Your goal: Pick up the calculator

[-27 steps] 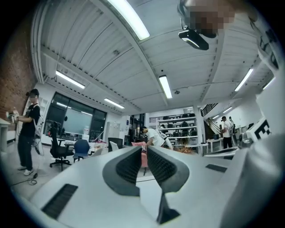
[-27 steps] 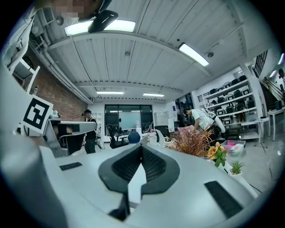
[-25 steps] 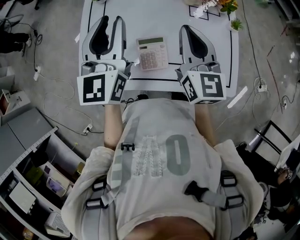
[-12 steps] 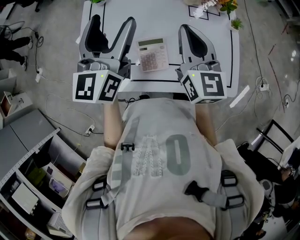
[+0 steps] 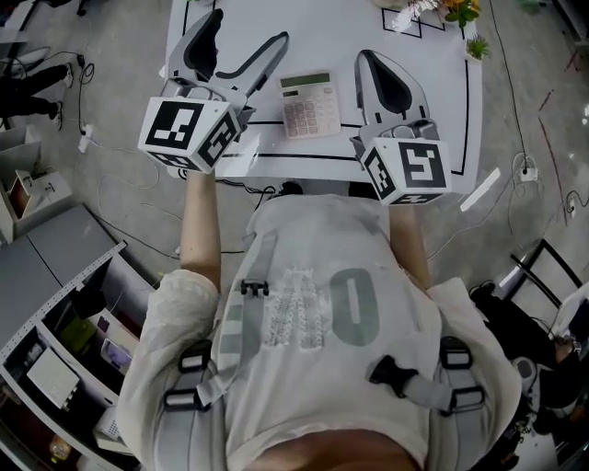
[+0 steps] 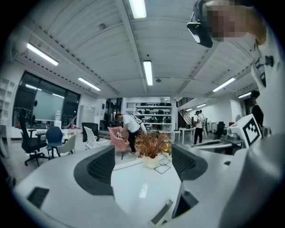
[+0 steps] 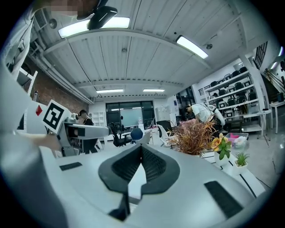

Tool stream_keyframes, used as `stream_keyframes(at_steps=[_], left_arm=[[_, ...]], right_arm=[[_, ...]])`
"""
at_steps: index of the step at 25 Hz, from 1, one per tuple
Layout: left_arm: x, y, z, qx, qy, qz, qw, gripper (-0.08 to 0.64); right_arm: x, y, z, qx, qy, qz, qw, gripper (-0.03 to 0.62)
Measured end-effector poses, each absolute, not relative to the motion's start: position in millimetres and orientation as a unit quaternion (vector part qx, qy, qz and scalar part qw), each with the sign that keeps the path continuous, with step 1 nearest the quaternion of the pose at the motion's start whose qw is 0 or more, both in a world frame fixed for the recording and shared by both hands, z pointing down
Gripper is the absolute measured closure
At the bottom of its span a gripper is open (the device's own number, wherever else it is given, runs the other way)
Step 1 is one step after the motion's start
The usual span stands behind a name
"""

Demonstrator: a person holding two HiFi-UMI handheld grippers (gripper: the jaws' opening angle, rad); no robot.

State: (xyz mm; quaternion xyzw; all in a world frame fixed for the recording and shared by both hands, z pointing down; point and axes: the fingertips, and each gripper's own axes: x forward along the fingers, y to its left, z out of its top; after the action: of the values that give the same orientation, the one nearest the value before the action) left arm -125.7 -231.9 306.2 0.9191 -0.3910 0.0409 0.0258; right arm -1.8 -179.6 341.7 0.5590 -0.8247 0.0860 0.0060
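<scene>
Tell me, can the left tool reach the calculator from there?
Probably yes. The left tool is opening its jaws, empty, and the calculator lies just beside it on the table with nothing between.

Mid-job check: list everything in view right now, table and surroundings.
calculator: one, pale grey, on the table between the grippers.
table: one, white with black tape lines, in front of the person.
potted plants: three, dried brown, orange-flowered, small green, table's far right corner.
shelf unit: one, grey, floor at lower left.
left gripper: one, grey, left of the calculator, jaws opening, nothing between them.
right gripper: one, grey, right of the calculator, jaws together, empty.
</scene>
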Motion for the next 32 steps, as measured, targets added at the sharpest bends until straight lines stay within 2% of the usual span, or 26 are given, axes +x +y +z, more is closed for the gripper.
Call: stream_keyframes(at_steps=[4, 10, 18, 22, 29, 32], left_arm=[[-114, -237, 367, 0.935, -0.326, 0.126, 0.063, 0.179], [-98, -232, 444, 0.939, -0.228, 0.25, 0.07, 0.181], [-79, -216, 525, 0.919, -0.11, 0.324, 0.195, 0.181], [-72, -205, 551, 0.903, -0.055, 0.376, 0.201, 0.181], [-61, -186, 564, 0.874, 0.03, 0.411, 0.257, 0.195], [-61, -188, 566, 0.868, 0.031, 0.423, 0.26, 0.226]], right_arm=[[1, -178, 352, 0.556, -0.825, 0.099, 0.014, 0.584], [6, -173, 373, 0.561, -0.818, 0.124, 0.034, 0.584], [13, -170, 401, 0.559, -0.81, 0.174, 0.035, 0.584], [13, -171, 415, 0.555, -0.808, 0.192, 0.038, 0.584], [15, -171, 433, 0.551, -0.806, 0.211, 0.042, 0.584], [19, -170, 438, 0.555, -0.802, 0.216, 0.046, 0.584]])
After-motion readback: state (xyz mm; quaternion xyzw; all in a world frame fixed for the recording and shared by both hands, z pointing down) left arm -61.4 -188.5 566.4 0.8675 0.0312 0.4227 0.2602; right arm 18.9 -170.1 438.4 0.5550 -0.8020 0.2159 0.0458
